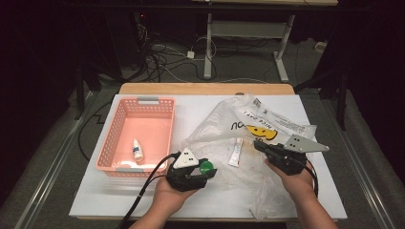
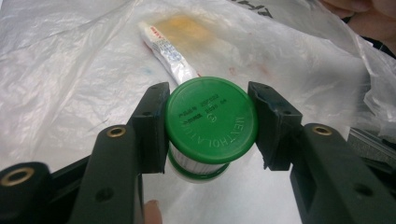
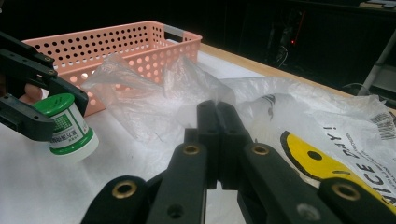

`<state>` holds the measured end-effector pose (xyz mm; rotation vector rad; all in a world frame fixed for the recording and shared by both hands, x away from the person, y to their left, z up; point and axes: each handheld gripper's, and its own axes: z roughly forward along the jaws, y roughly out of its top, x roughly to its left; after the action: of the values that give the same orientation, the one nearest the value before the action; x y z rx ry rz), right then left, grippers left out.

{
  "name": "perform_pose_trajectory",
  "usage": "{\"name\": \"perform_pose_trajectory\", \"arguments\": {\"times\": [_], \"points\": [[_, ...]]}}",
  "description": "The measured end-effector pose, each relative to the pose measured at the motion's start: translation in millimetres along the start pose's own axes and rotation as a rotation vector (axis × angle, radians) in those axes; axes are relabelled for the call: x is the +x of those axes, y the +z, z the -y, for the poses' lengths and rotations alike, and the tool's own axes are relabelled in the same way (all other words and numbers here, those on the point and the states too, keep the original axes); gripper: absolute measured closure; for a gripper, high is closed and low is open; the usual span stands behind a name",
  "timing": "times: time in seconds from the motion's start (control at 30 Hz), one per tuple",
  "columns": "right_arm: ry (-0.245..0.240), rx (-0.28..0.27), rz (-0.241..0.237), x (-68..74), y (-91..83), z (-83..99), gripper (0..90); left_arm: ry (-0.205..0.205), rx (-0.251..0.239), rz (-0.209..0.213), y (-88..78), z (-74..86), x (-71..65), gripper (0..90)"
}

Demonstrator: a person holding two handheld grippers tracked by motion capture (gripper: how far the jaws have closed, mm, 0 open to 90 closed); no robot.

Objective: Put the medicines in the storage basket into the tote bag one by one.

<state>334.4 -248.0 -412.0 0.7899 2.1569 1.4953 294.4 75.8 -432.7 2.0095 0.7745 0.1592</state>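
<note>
A white jar with a green lid sits between the jaws of my left gripper, which is shut on its lid. In the high view the jar and left gripper hover at the table's front, just right of the pink basket. From the right gripper view the jar hangs just above the white surface. My right gripper is shut, its tips over the crumpled clear plastic bag. Whether film is pinched between them is unclear.
A small white dropper bottle lies inside the basket. A white tube lies by the bag, between the two grippers. The bag carries a yellow smiley print. The table's far edge is bare wood.
</note>
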Motion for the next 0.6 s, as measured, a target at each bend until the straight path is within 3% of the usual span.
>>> {"name": "perform_pose_trajectory", "arguments": {"times": [0.6], "points": [[0.005, -0.009, 0.007, -1.4, -3.0, -1.2, 90.0, 0.016, -0.004, 0.027, 29.8, -18.4, -7.9, 50.4]]}}
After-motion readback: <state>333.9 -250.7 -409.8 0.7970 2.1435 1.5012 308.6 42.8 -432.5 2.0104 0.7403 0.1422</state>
